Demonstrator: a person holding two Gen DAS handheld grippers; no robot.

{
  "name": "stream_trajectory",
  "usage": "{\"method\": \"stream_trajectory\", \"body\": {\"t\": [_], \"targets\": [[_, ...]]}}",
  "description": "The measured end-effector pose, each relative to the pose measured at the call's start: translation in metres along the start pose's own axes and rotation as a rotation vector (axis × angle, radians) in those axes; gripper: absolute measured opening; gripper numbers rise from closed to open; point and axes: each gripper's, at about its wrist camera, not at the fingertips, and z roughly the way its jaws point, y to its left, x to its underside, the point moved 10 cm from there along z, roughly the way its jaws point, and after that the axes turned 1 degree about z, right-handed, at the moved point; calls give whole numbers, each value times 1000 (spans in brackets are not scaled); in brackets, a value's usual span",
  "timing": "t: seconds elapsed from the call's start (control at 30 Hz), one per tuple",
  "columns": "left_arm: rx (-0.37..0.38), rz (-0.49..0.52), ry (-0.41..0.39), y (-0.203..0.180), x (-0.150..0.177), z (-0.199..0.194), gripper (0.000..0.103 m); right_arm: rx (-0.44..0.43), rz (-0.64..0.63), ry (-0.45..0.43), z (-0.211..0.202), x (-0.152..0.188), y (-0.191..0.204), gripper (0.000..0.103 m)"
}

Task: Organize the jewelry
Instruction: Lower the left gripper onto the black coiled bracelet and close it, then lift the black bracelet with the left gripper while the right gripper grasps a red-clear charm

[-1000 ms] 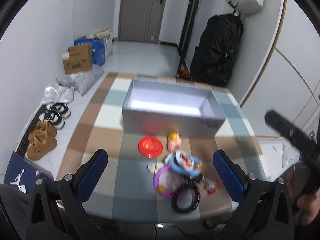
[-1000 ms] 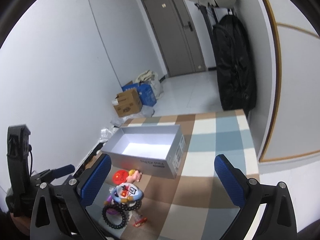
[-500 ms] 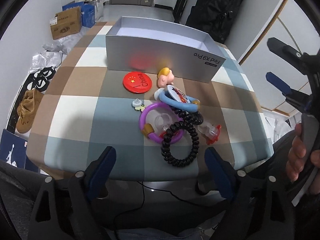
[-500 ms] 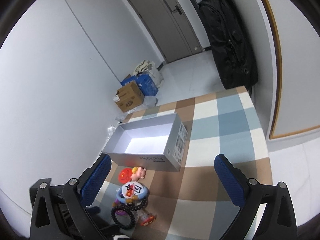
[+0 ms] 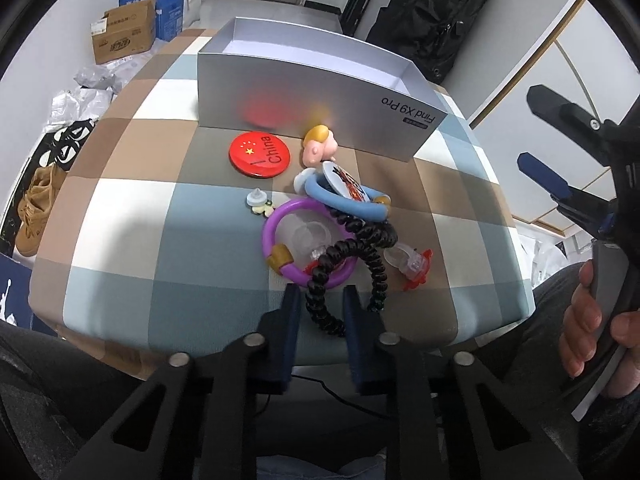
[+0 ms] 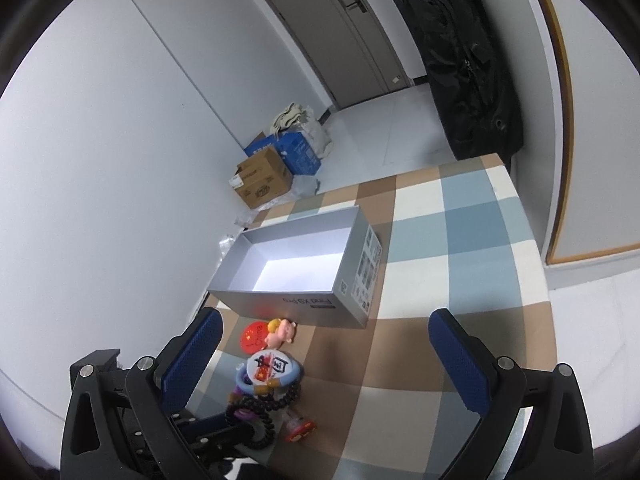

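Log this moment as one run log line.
phase: grasp | left gripper: closing around black spiral bracelet, contact unclear | right gripper: open, raised beside pile | silver box: empty | table: checked cloth

The silver box (image 5: pixel 320 92) carried "Find X9 Pro" on its long side wall, printed upside down as seen from the left wrist camera. The red round badge (image 5: pixel 260 155) read "China" beside yellow stars. Print on the cardboard carton (image 5: pixel 122 36) and the box's end label (image 6: pixel 366 276) was too small to read.
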Motion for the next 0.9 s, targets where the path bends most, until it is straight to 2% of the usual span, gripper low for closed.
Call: {"method": "stream_trajectory", "body": {"t": [0.3, 0.4, 0.57, 0.63, 0.73, 0.9], "targets": [[12, -1, -5, -3, -2, -3, 6, 11, 0, 30, 3, 6, -2, 103], [-19, 6, -29, -1, -5, -9, 5, 6, -11, 61, 4, 15, -1, 103], [-7, 16, -34, -6, -6, -11, 5, 11, -37, 117, 7, 30, 0, 88], [-3, 13, -43, -6, -7, -13, 5, 11, -59, 151, 10, 40, 4, 75], [26, -11, -62, -5, -11, -19, 5, 12, -94, 208, 14, 57, 9, 63], [63, -46, -56, -2, -13, -18, 5, 10, -162, 280, 22, 81, 21, 57]]}}
